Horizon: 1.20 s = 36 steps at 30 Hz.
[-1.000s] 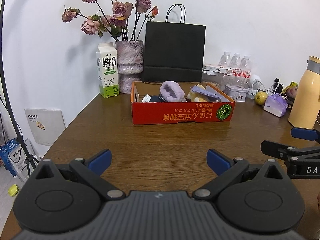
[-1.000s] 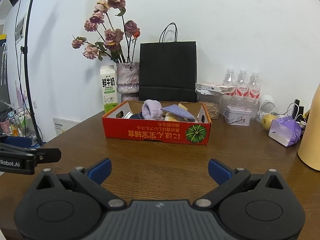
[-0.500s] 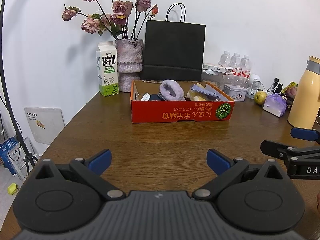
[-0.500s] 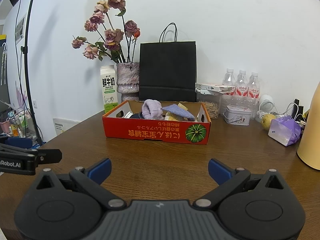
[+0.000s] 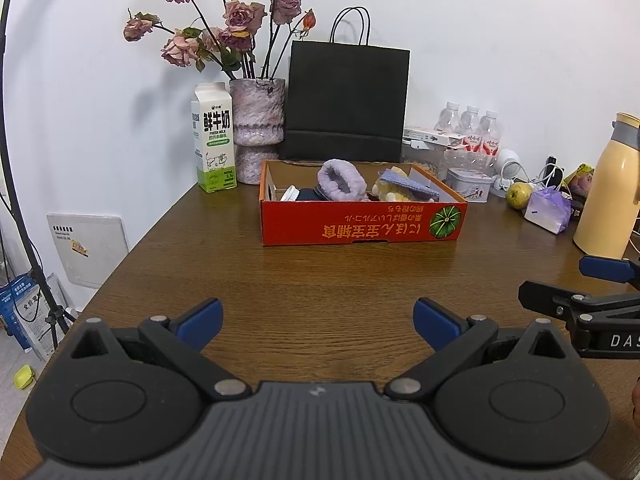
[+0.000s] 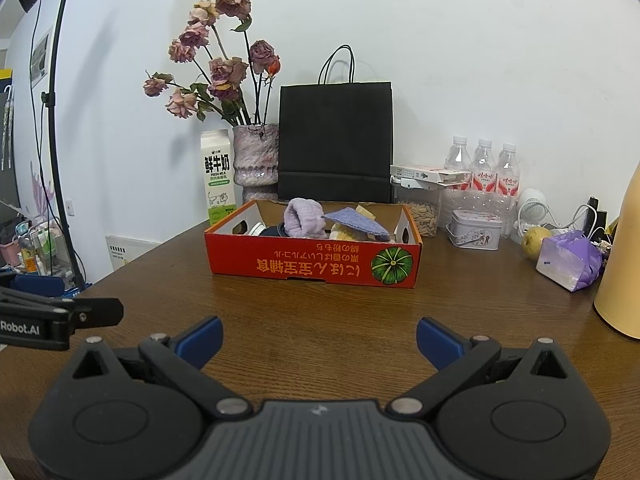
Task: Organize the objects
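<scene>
An orange cardboard box (image 5: 360, 229) (image 6: 312, 268) with a pumpkin print stands mid-table. Inside lie a fluffy lilac roll (image 5: 342, 180) (image 6: 302, 218), a blue cloth (image 5: 406, 184) (image 6: 358, 220) over something yellow, a dark item and a white lid. My left gripper (image 5: 318, 320) hovers open over bare wood well in front of the box, holding nothing. My right gripper (image 6: 318, 338) is also open and empty, the same distance back. Each gripper shows at the edge of the other's view: the right one (image 5: 580, 280), the left one (image 6: 60, 304).
Against the wall stand a milk carton (image 5: 214, 148), a vase of dried roses (image 5: 259, 132) and a black paper bag (image 5: 346, 102). To the right are water bottles (image 6: 484, 168), a tin (image 6: 474, 230), a pear (image 6: 536, 236), a purple bag (image 6: 570, 258) and a yellow flask (image 5: 608, 184).
Both grippers stay open and nearly still. The left wrist view has drifted slightly, so the box sits a touch higher in frame.
</scene>
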Each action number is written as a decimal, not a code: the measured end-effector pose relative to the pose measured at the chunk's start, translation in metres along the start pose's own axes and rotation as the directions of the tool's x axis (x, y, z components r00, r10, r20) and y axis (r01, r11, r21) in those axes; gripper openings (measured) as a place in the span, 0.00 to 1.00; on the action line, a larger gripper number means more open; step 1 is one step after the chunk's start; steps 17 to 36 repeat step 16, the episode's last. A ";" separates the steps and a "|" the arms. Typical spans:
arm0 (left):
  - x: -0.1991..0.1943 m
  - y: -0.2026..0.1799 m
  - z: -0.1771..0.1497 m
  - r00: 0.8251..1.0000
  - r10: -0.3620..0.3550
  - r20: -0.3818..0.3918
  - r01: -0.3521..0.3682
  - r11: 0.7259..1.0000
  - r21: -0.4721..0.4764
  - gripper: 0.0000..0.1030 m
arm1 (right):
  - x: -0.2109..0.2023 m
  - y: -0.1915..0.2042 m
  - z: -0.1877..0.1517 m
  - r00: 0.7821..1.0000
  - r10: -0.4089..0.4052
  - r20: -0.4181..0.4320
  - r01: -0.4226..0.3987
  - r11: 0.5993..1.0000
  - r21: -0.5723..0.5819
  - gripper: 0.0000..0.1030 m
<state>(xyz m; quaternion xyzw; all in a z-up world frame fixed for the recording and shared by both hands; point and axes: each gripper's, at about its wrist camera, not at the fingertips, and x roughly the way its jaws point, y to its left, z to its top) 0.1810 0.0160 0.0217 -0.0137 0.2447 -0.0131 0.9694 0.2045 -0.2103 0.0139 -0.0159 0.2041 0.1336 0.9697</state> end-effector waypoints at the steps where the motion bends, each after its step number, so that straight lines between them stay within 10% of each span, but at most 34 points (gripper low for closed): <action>1: 0.000 0.000 0.000 1.000 0.000 -0.001 0.000 1.000 0.000 1.00 | 0.000 0.000 0.000 1.000 0.000 0.000 0.000 1.000 0.000 1.00; 36: 0.000 -0.005 -0.001 1.000 -0.008 0.001 0.008 1.000 0.028 1.00 | 0.000 0.000 -0.002 1.000 0.000 -0.002 0.000 1.000 -0.002 1.00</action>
